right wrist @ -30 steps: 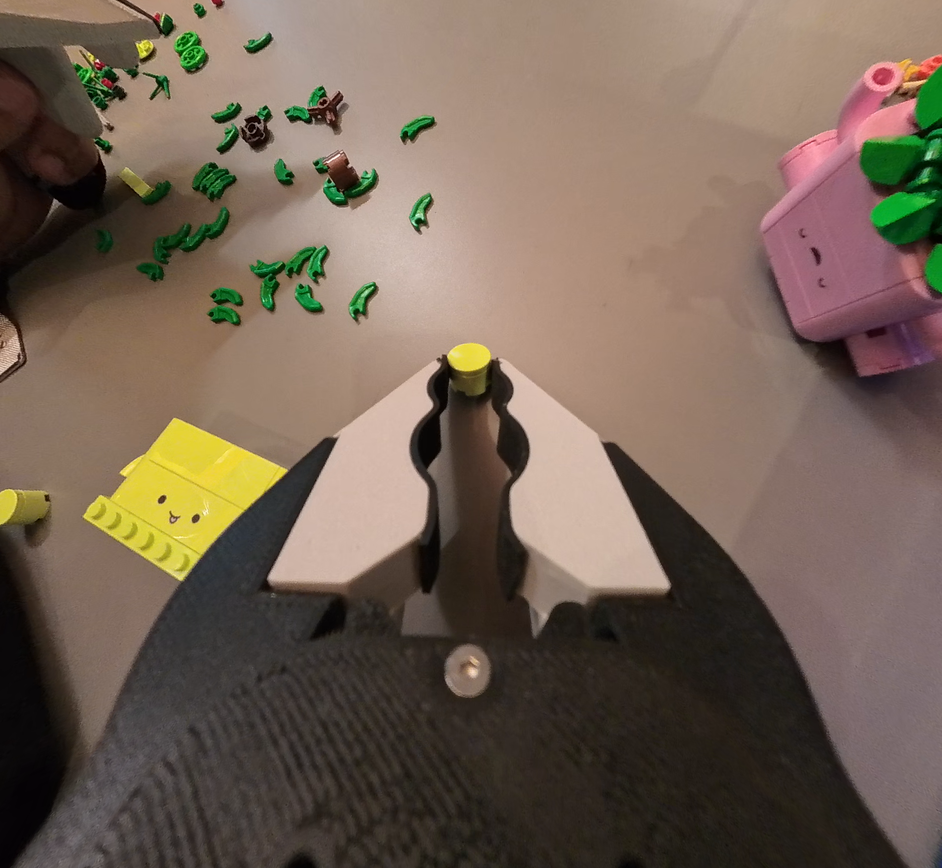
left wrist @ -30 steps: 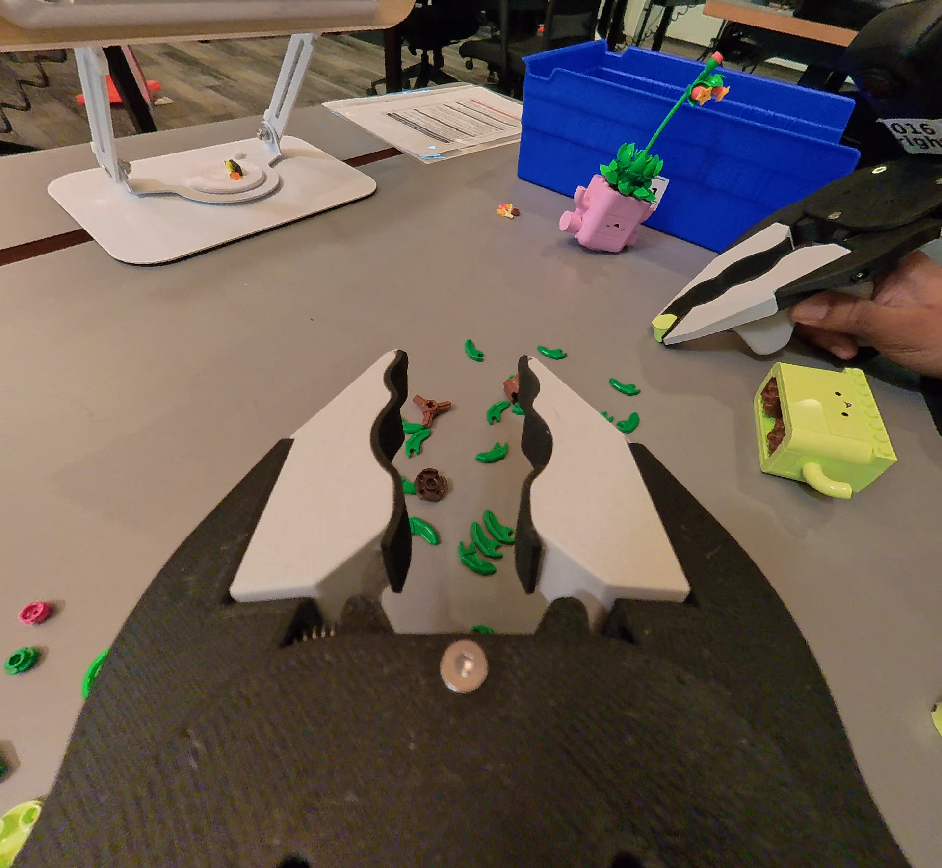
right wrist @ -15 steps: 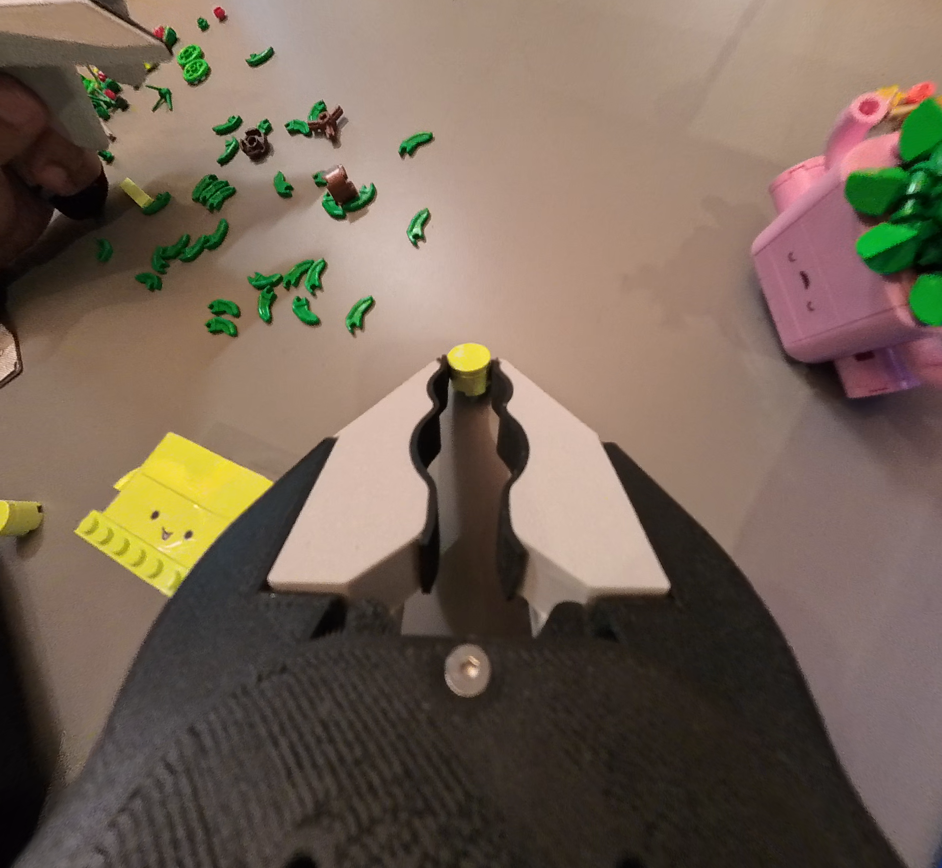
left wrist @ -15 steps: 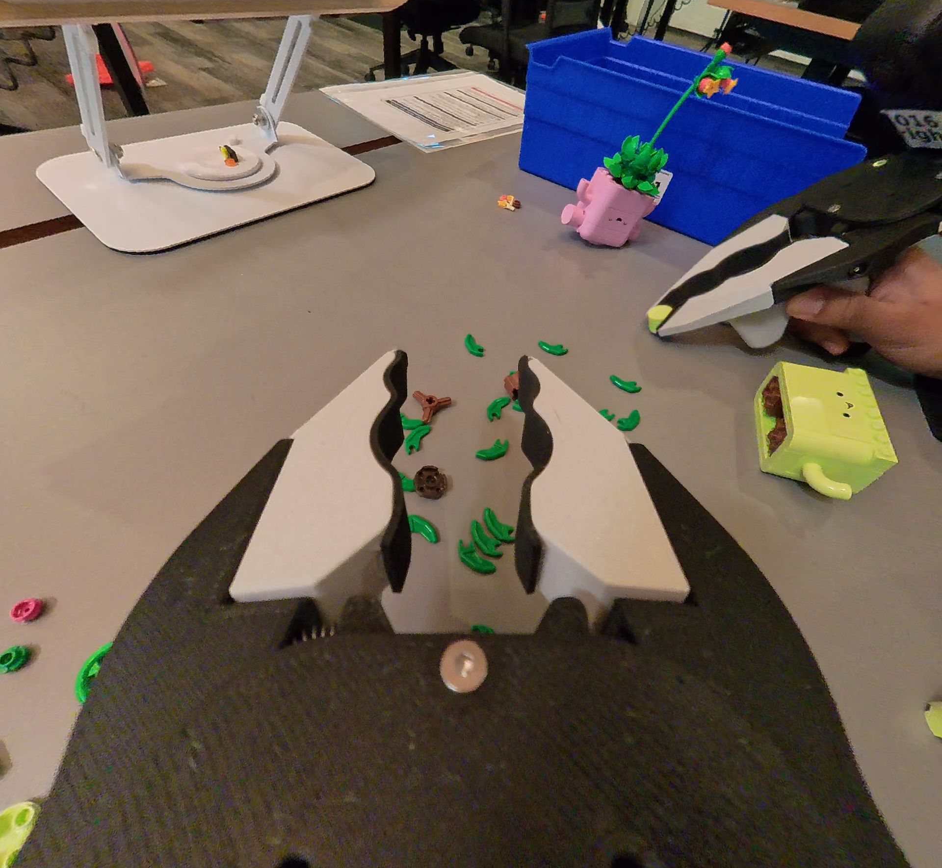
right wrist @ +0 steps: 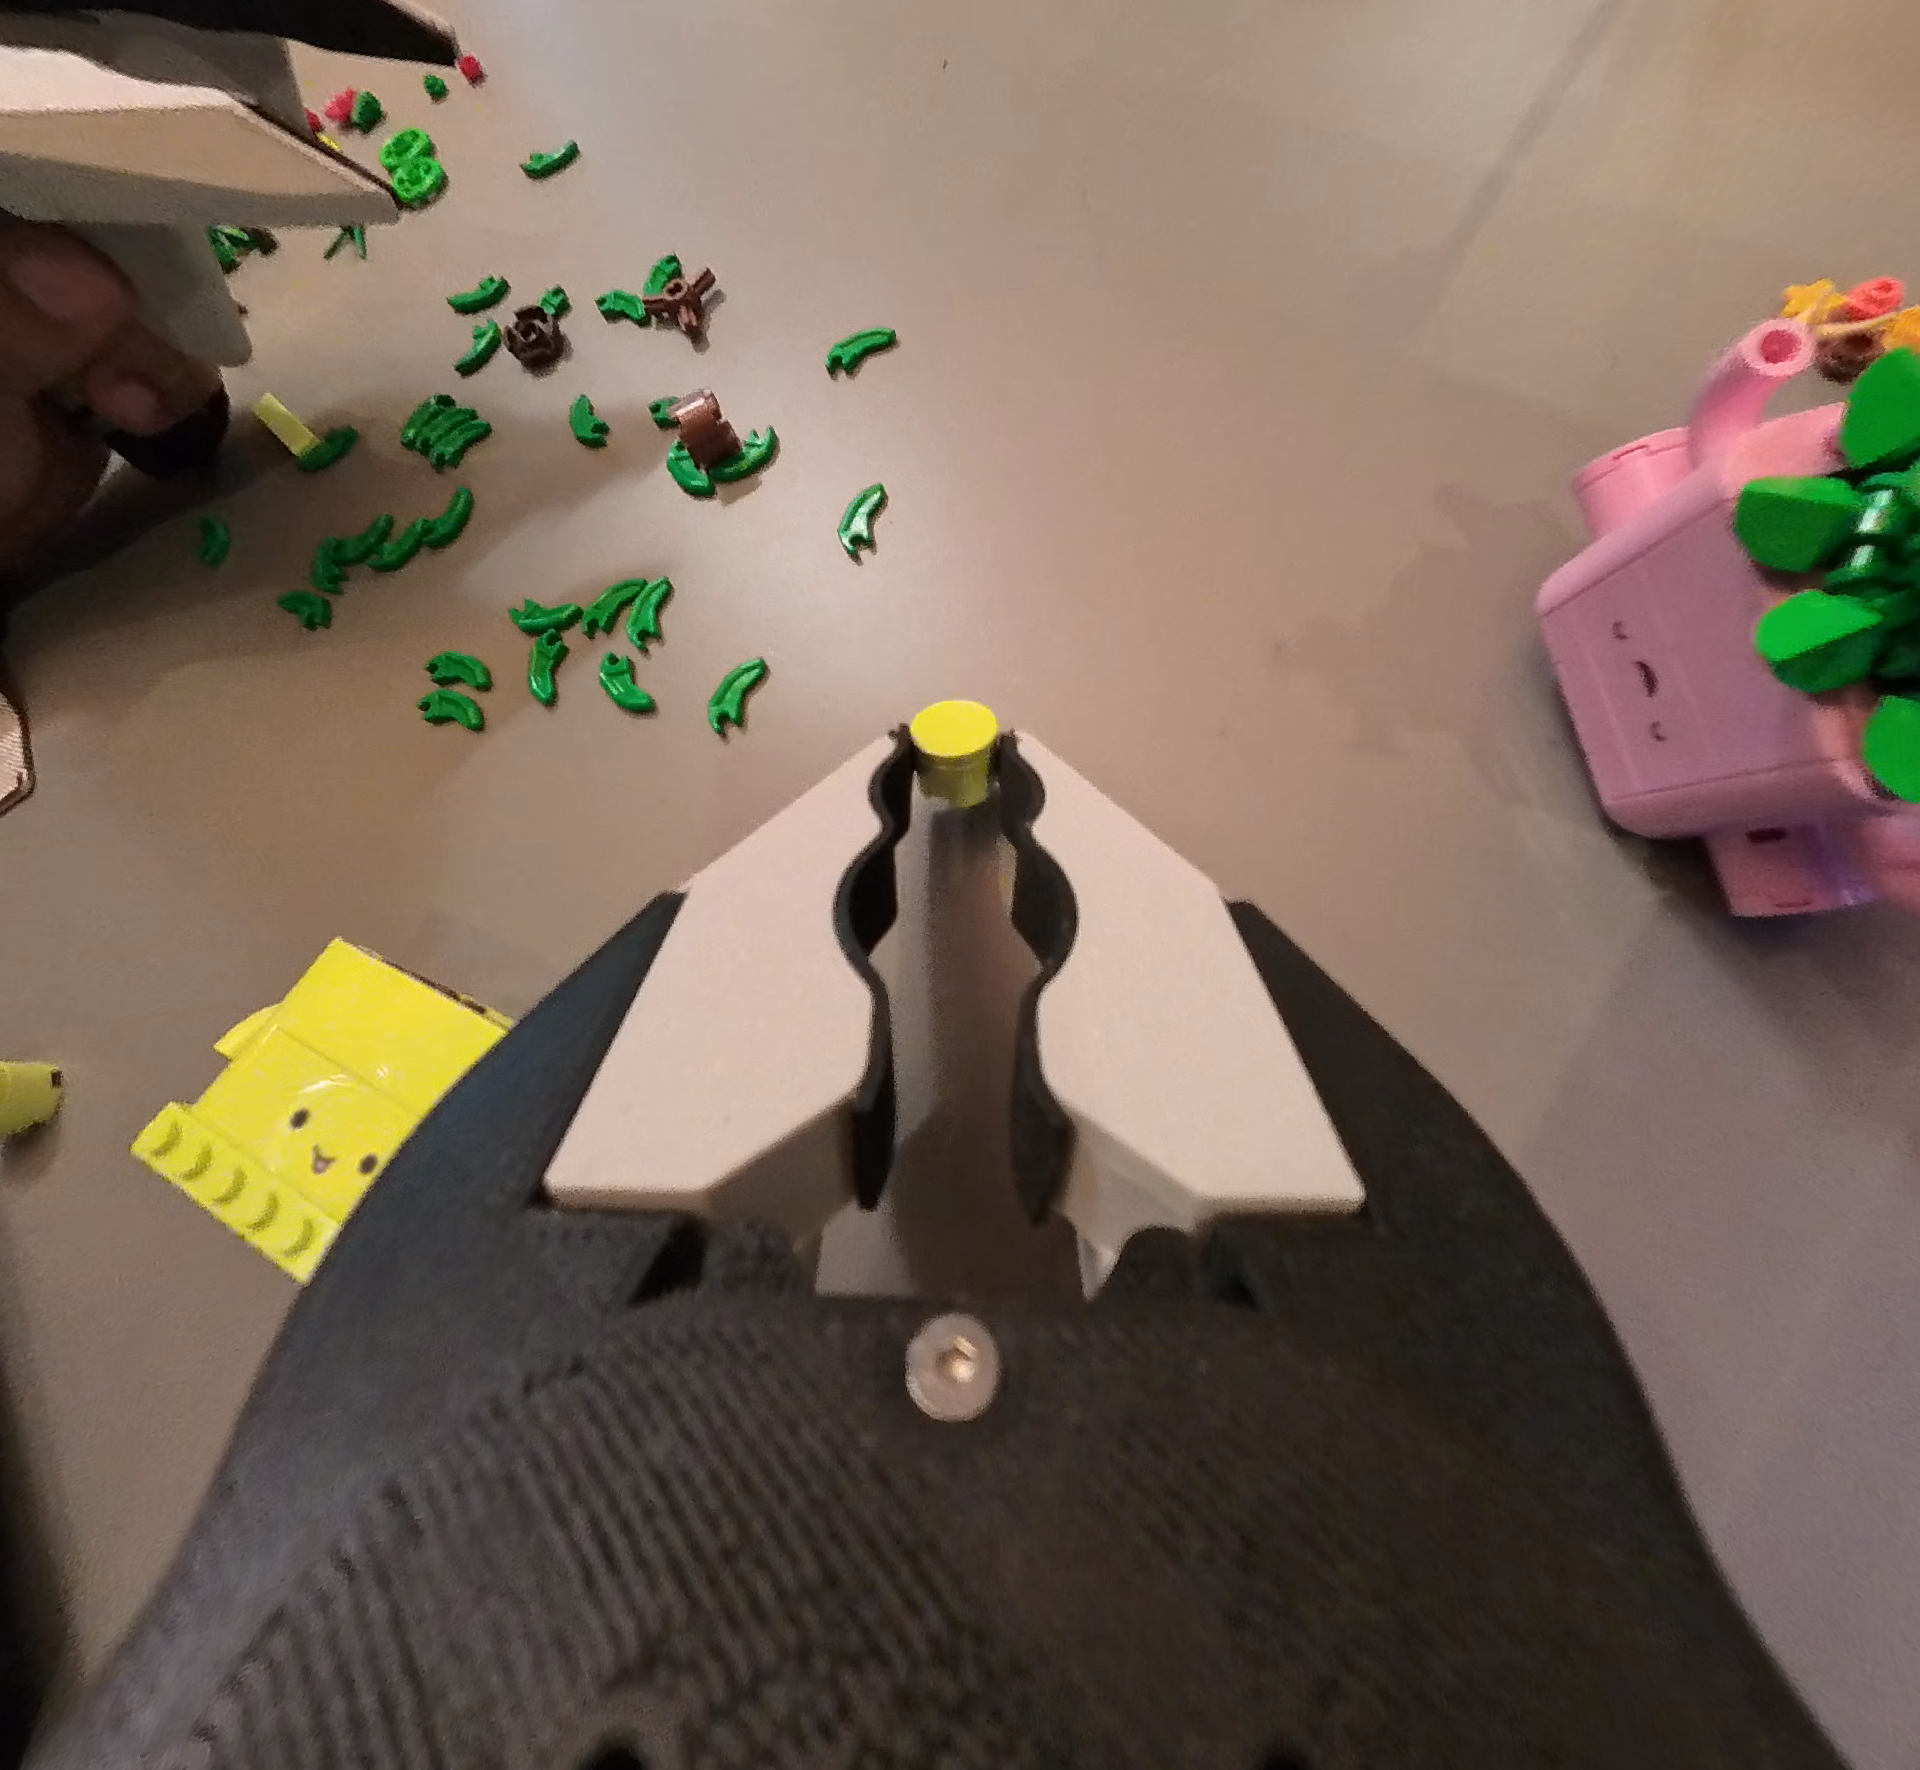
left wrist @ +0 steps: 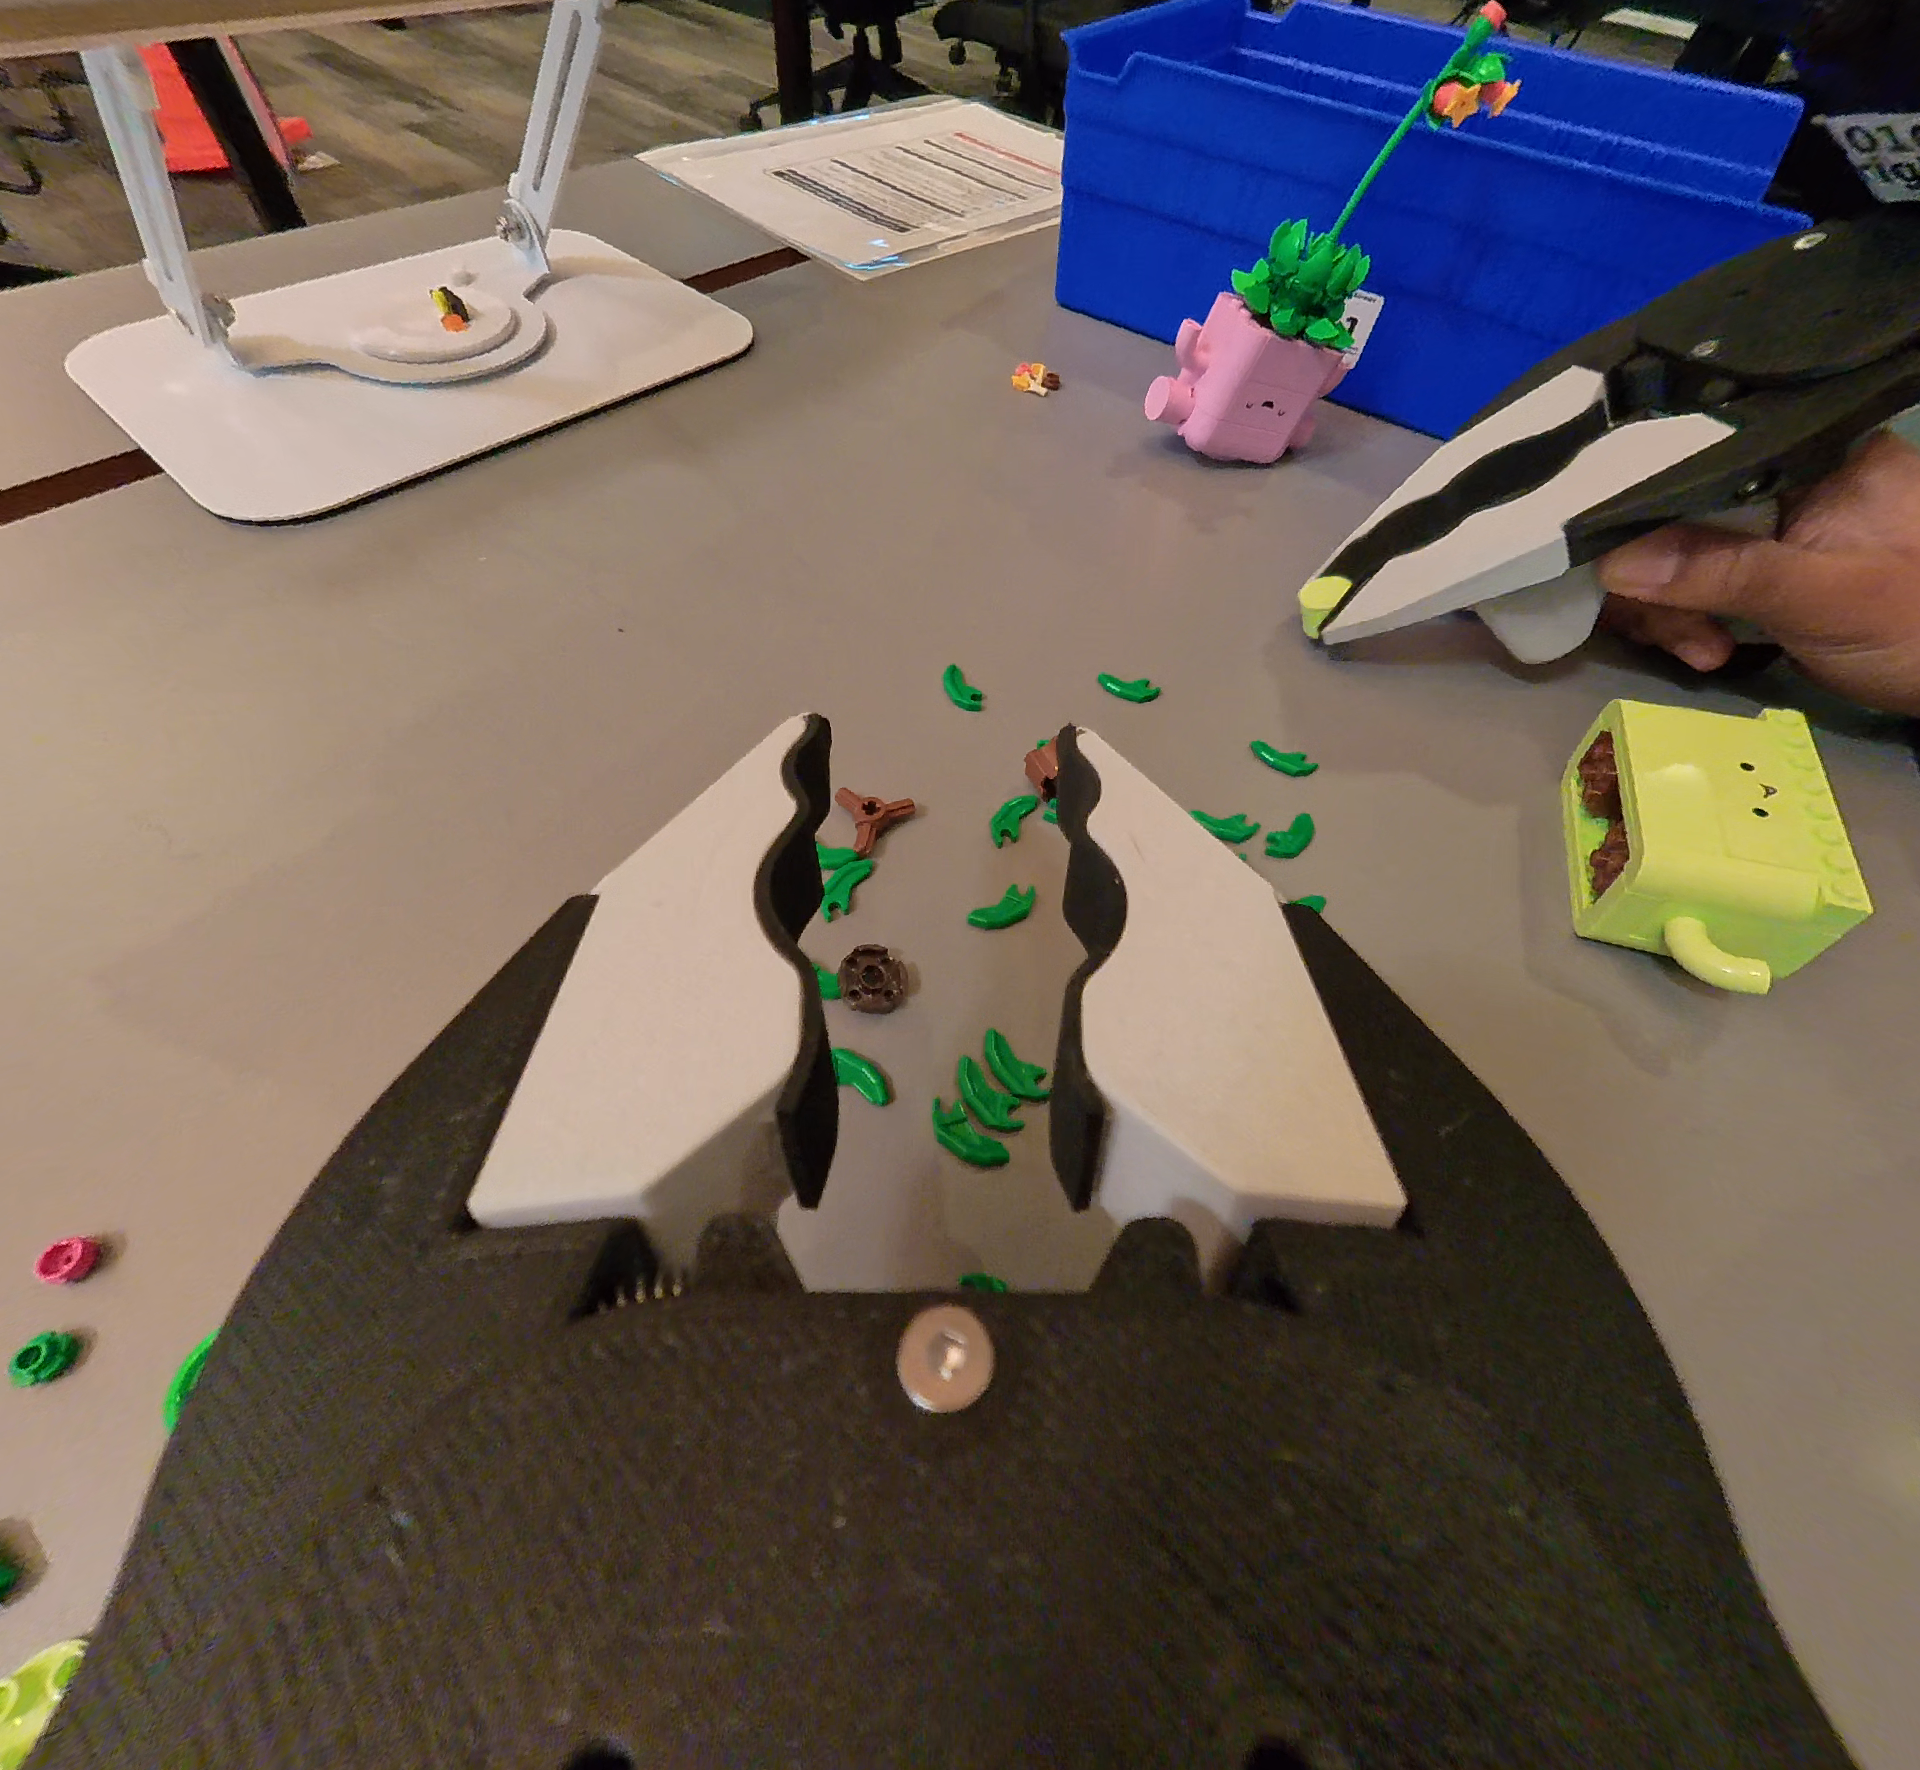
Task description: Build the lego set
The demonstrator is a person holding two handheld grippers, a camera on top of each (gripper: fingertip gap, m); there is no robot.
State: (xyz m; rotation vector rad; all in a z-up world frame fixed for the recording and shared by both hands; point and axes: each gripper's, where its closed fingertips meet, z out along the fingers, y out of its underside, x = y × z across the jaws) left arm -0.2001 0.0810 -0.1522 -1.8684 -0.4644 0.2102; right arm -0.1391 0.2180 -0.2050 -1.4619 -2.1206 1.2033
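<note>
My left gripper point(left wrist: 940, 744) is open and empty, hovering over scattered green leaf pieces point(left wrist: 982, 1097) and a brown round piece point(left wrist: 873, 976). My right gripper point(right wrist: 952, 746) is shut on a small lime-yellow round piece point(right wrist: 951, 750), low over the grey table; it also shows in the left wrist view point(left wrist: 1325, 608), tip beside the table top. A lime-green pot model point(left wrist: 1714, 847) lies on its side near it, also in the right wrist view point(right wrist: 312, 1107). A pink pot model with a green plant point(left wrist: 1252, 380) stands farther back, at right in the right wrist view point(right wrist: 1714, 681).
A blue bin point(left wrist: 1403, 162) stands behind the pink pot. A white stand base point(left wrist: 312, 411) and a laminated sheet point(left wrist: 883, 182) are at the back left. Pink and green round pieces point(left wrist: 62, 1305) lie at the left edge. A brown three-armed piece point(left wrist: 873, 811) lies ahead. My hands' fingertips stand some 15 cm from each other. It is some 30 cm from my left tips to the white stand base point(left wrist: 312, 411).
My right gripper has moved forward and toward the pink pot with the yellow piece still held. My left gripper stays open and has barely shifted.
</note>
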